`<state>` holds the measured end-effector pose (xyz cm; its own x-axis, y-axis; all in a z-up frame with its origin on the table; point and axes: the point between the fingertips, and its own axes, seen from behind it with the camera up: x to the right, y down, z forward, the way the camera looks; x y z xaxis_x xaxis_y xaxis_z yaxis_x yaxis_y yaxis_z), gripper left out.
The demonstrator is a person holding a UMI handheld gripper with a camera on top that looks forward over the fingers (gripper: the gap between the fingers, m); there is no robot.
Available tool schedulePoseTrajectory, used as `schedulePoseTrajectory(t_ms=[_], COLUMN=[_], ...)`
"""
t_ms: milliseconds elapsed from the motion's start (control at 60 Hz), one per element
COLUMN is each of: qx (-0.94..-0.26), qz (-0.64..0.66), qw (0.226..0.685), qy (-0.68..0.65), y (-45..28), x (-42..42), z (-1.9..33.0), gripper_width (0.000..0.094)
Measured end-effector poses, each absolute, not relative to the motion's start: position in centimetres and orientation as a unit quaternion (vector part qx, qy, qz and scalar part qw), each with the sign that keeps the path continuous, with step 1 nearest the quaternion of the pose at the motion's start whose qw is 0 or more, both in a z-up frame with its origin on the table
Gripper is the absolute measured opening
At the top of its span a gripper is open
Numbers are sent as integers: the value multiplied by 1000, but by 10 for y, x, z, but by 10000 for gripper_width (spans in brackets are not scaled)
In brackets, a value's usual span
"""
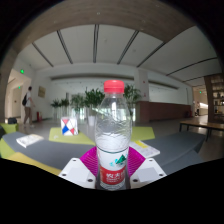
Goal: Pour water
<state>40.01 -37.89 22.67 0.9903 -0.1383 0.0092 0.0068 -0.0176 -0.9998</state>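
Tool [113, 172] grips bottle [113, 130] — its base hidden.

Wide hall beyond my jaws. White panelled ceiling [110, 45] with dark seams overhead. Row of potted plants [85, 100] far ahead, along low wooden counter [165, 110]. Bright windows [198, 98] off to right. Green exit sign [21, 72] far left, person [28, 105] standing under it. Grey bench [185, 145] with yellow patches [25, 155] just ahead.

Clear glossy plastic bottle [113, 135]

Smooth red plastic cap [114, 87], shiny paper-like label [113, 165]; matt pink pads [95, 158] beside it.
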Motion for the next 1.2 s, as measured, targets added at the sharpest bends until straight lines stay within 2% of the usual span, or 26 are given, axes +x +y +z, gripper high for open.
schedulePoseTrajectory(t_ms=[67,100,317,333,400,567,600,667,700,750,883,1200], qx=[-734,-743,-791,-777,-773,-787,-794,-808,-815,-820,-831,-843], qz=[-72,-74,-53,-53,-52,-51,-55,-60,-63,-70,-93,-97], qw=[674,664,608,626,631,613,604,584,573,565,545,525], qy=[39,34,39,36,40,49,52,55,56,57,56,67], y=[-374,-371,-372,-365,-372,-371,-376,-390,-397,-412,-462,-622], x=[417,426,415,425,424,429,429,427,426,425,424,384], z=[195,166,71,85,83,81,80,78,77,82,101,181], gripper_width=[335,335,350,339,340,554,624,877,833,860,854,855])
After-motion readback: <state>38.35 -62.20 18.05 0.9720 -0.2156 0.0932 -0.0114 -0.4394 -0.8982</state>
